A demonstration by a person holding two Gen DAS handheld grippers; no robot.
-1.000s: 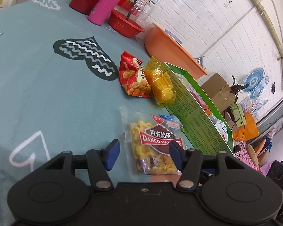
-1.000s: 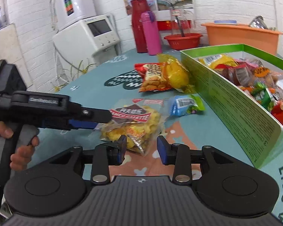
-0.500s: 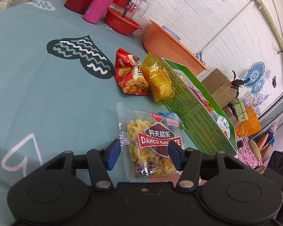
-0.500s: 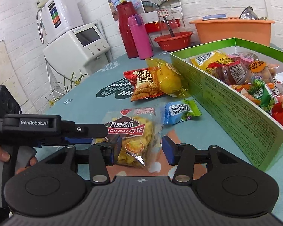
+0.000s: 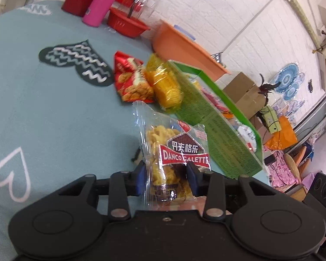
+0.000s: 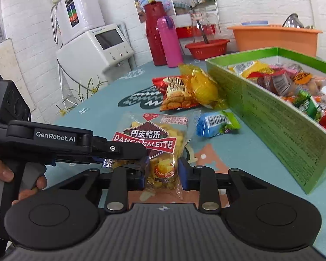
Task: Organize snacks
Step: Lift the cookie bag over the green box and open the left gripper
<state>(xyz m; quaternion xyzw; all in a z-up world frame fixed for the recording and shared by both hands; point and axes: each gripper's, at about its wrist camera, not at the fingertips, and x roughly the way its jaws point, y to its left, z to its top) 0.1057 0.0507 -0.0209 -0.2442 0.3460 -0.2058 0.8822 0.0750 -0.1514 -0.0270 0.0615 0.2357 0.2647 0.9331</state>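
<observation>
teal tablecloth [image 6: 110,100] with heart prints, white brick wall behind. item: one clear packet [image 6: 154,143] of yellow biscuits, label "danco galette", small seal "butter". my right gripper [image 6: 162,170] is clamped on its lower end; my left gripper [image 5: 165,178], marked "genrobot.ai", is closing around the same packet, pads at its sides. loose on the cloth: one red snack bag [image 6: 173,91], one yellow wrapped cake [image 6: 203,87], one blue-green sweet [image 6: 217,122]. one green box [image 6: 271,117], printed text unreadable, full of mixed snacks, stands just right of them. behind: one red flask [image 6: 154,34], one pink bottle [image 6: 169,41], one red basket [image 6: 206,47], one orange tub [image 6: 273,37].
</observation>
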